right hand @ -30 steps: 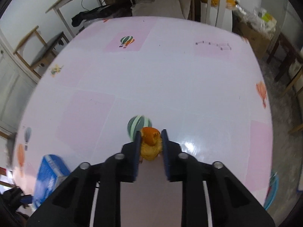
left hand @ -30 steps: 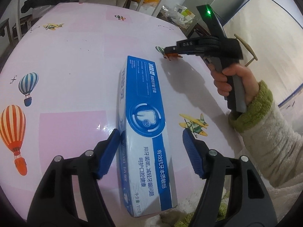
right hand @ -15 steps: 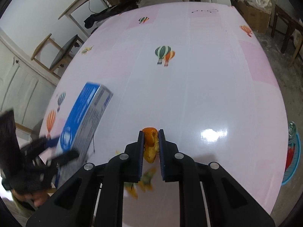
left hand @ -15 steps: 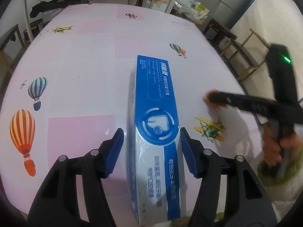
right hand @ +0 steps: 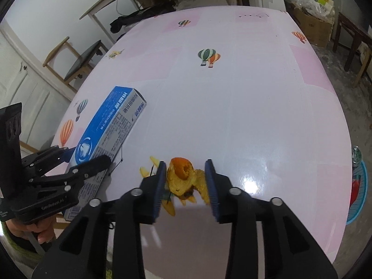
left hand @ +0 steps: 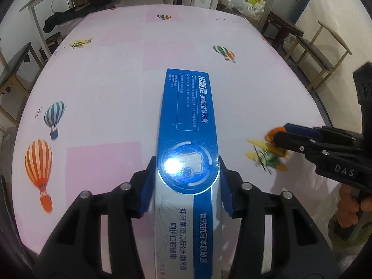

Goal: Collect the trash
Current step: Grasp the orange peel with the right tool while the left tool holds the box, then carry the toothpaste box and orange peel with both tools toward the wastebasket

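Our left tongs [left hand: 186,183] are closing on the blue toothpaste box [left hand: 188,125]; their blue pads [left hand: 147,186] sit against both long sides of it near its near end, and the box points away from us over the pink desk [left hand: 116,81]. Our right tongs [right hand: 186,181] are opening, with the orange peel [right hand: 182,177] loose between the pads, touching the left one and clear of the right. The peel sits over a yellow plane print on the desk, just right of the box.
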A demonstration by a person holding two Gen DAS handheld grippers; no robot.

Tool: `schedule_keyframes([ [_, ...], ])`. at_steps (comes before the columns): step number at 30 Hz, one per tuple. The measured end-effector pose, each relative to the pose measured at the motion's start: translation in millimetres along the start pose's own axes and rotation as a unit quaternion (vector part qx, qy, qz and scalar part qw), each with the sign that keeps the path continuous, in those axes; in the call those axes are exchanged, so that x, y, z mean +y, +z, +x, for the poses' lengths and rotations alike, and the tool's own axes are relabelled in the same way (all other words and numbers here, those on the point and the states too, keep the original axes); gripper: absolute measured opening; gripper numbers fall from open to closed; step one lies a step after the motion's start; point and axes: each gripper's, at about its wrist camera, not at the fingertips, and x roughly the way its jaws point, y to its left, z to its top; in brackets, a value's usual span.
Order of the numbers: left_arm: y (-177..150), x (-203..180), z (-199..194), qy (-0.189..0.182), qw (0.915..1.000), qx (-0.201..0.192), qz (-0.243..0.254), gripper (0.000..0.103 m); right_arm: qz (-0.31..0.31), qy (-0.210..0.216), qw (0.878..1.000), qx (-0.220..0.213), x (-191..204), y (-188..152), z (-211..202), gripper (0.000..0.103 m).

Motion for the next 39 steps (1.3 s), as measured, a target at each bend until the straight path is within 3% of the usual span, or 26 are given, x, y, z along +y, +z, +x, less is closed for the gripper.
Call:
schedule_keyframes([
  [16,-14.6,-26.4,0.1,0.047,0.9981,0.01,0.038,0.047,-0.058,-0.048,0.997,-0.035,11.3,-12.5,-0.8,0.041],
  [23,-12.3,-27.2,1.6,0.05,0.998,0.007,0.038,0.047,-0.069,-0.064,0.994,-0.048,14.3,-13.0,1.0,0.031],
  [30,-12.5,-27.0,0.6,0.05,0.9981,0.005,0.035,0.045,-0.047,-0.039,0.997,-0.045,13.1,-12.3,1.3,0.016],
  [39,-14.1,-26.1,-4.2,0.046,0.9985,0.001,0.03,0.044,0.017,0.009,0.999,-0.039,-3.2,-8.9,-2.3,0.013],
])
